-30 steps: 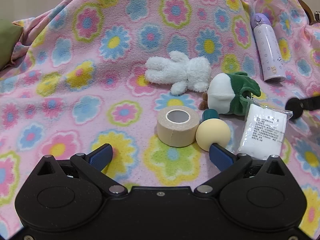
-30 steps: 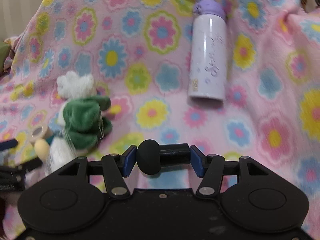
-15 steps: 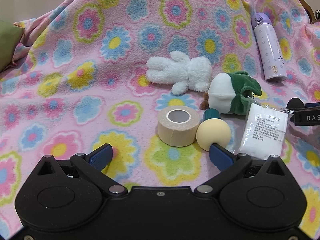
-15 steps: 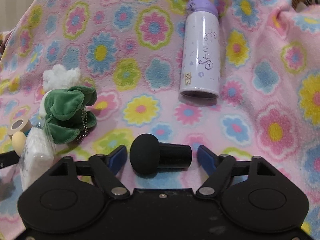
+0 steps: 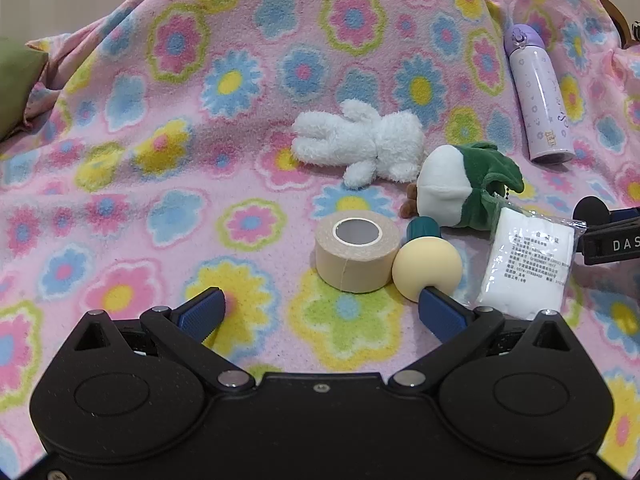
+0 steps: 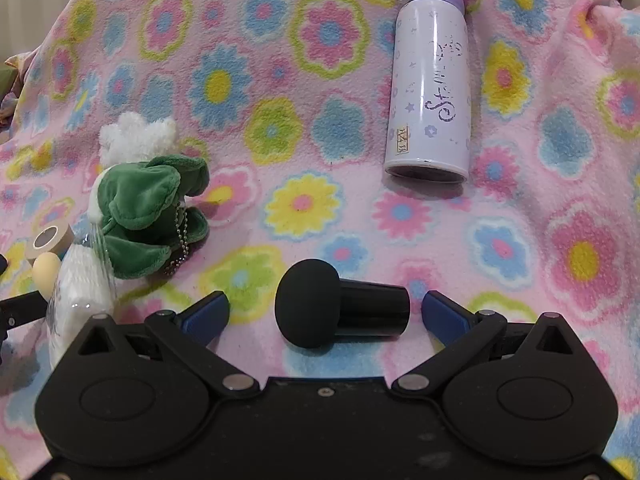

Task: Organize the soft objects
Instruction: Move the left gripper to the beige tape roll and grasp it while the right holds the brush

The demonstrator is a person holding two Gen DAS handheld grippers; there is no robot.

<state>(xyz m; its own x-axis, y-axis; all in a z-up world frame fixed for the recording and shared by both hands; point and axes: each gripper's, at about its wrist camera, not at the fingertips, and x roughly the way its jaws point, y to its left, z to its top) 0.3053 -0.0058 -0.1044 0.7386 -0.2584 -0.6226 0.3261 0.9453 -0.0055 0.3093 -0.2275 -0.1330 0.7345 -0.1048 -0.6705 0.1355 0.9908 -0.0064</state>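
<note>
My right gripper (image 6: 325, 312) is spread wide, the black sponge puff (image 6: 340, 309) lying loose between its fingers on the floral blanket (image 6: 280, 80). My left gripper (image 5: 322, 312) gapes too, its right tip seemingly touching the cream sponge (image 5: 427, 266). Beyond lie the tape roll (image 5: 357, 251), cotton packet (image 5: 528, 260), green plush (image 5: 466, 190), white bunny (image 5: 360, 140) and purple bottle (image 6: 430, 80).
</note>
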